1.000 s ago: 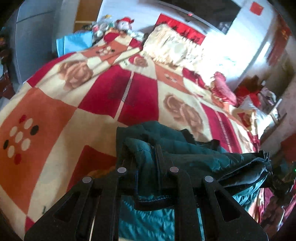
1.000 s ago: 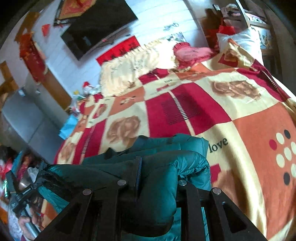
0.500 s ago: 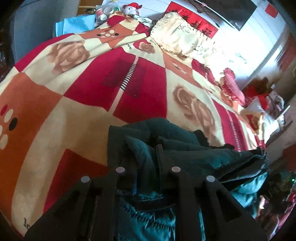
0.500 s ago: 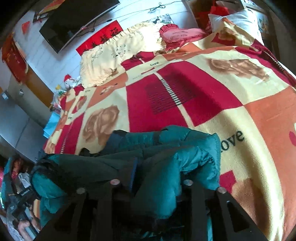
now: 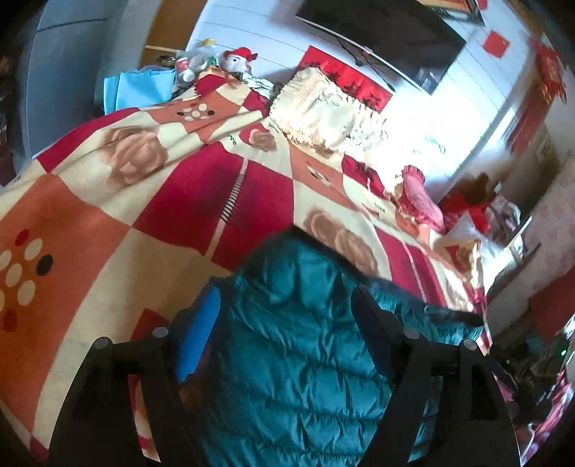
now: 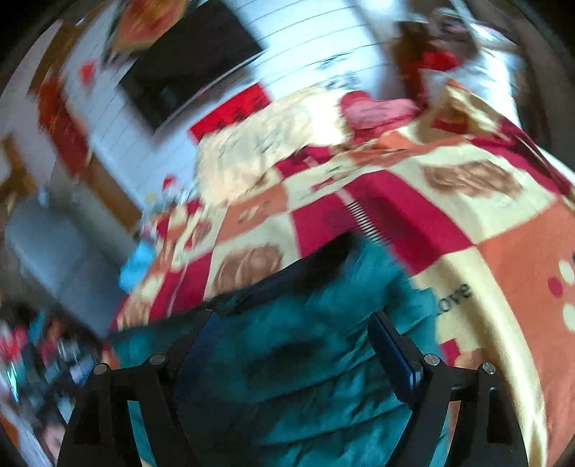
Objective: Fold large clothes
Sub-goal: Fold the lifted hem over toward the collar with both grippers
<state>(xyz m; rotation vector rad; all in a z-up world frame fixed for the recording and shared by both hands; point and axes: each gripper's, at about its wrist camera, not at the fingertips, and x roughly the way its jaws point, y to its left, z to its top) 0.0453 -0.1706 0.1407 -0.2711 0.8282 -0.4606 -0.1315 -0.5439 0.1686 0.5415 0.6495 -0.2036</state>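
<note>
A teal quilted puffer jacket (image 5: 305,345) lies folded on the bed, near its front edge, with a dark collar edge at its far side. My left gripper (image 5: 284,309) is open, its black fingers with blue pads spread wide just above the jacket. The jacket also shows in the right wrist view (image 6: 305,341), which is blurred by motion. My right gripper (image 6: 291,337) is open too, its fingers spread over the jacket and holding nothing.
The bed carries a red, orange and cream patchwork blanket (image 5: 143,201). A cream fringed pillow (image 5: 323,115) and a pink cushion (image 5: 417,201) lie at the head. A dark TV (image 5: 388,32) hangs on the white wall. Clutter stands at the right bedside (image 5: 503,222).
Both grippers have opened and let go of the jacket, which now lies flatter on the bed. Both cameras have tilted up; the right one is moving fast.
</note>
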